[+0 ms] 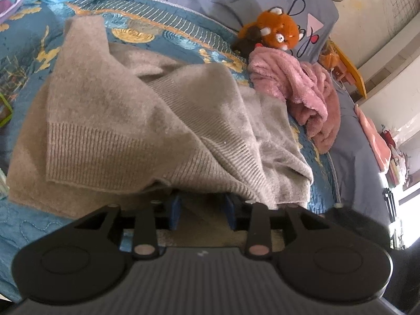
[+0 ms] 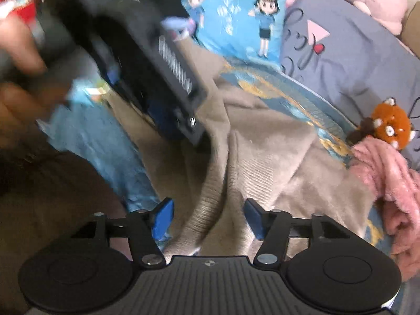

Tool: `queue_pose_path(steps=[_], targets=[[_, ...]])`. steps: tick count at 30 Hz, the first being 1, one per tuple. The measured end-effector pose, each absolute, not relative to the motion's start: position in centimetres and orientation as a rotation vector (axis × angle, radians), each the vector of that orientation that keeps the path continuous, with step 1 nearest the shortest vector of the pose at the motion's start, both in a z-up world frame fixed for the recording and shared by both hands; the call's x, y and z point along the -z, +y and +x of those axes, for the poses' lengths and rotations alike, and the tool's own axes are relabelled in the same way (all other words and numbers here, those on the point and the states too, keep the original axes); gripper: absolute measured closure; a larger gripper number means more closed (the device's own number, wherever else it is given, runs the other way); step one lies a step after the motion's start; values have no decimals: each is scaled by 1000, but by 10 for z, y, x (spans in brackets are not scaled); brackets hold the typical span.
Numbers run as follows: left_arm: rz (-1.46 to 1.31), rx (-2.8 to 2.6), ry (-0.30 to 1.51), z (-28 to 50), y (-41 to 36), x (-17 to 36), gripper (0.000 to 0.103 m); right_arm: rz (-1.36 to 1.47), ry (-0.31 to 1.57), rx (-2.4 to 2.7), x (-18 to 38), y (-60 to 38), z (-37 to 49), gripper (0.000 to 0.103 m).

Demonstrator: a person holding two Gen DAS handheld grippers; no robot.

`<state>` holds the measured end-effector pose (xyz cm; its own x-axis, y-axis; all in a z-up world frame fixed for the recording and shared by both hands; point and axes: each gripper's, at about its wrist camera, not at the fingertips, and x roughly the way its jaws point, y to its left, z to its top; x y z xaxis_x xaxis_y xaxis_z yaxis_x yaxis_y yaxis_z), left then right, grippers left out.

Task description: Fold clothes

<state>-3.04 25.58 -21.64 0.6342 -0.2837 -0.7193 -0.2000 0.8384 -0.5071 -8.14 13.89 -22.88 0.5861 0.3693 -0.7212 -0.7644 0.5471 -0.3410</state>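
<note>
A beige knit sweater (image 1: 126, 120) lies bunched on the blue patterned bedspread (image 1: 26, 60), its ribbed hem folded over. My left gripper (image 1: 202, 207) sits low at the sweater's near edge; its blue fingers stand apart and their tips are hidden under the hem. In the right wrist view the same sweater (image 2: 275, 162) lies ahead. My right gripper (image 2: 208, 216) is open just above it, blue fingers wide apart with a ribbed fold running between them. The other gripper's black body (image 2: 157, 78) shows blurred at upper left above the sweater.
A pink fleece garment (image 1: 302, 92) is heaped at the right, also in the right wrist view (image 2: 388, 178). An orange plush toy (image 1: 278, 31) sits behind it. A blue cartoon pillow (image 2: 236, 13) and a grey pillow (image 2: 354, 60) line the back.
</note>
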Motion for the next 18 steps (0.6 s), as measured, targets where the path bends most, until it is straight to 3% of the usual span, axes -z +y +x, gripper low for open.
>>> queue_pose_path(steps=[2,5,6,9,10,18], targets=[[-573,65,881,-34,256,204,65,-669,671,-665,235,139,-74,75],[-539,95,849,-40,256,183,65,-556,742,-602,238,131,-59,84],[-528,102,839,-42,257,176,63,-520,757,-597,238,128,-56,85],[-489,60,821,-29,267,159,33,-498,757,-598,239,127,-55,86],[-478,42,822,-19,270,155,28,-496,757,-601,240,127,-55,86],[-749,-13,929,96,312,178,23,-407,795,-623,243,116,-49,85]])
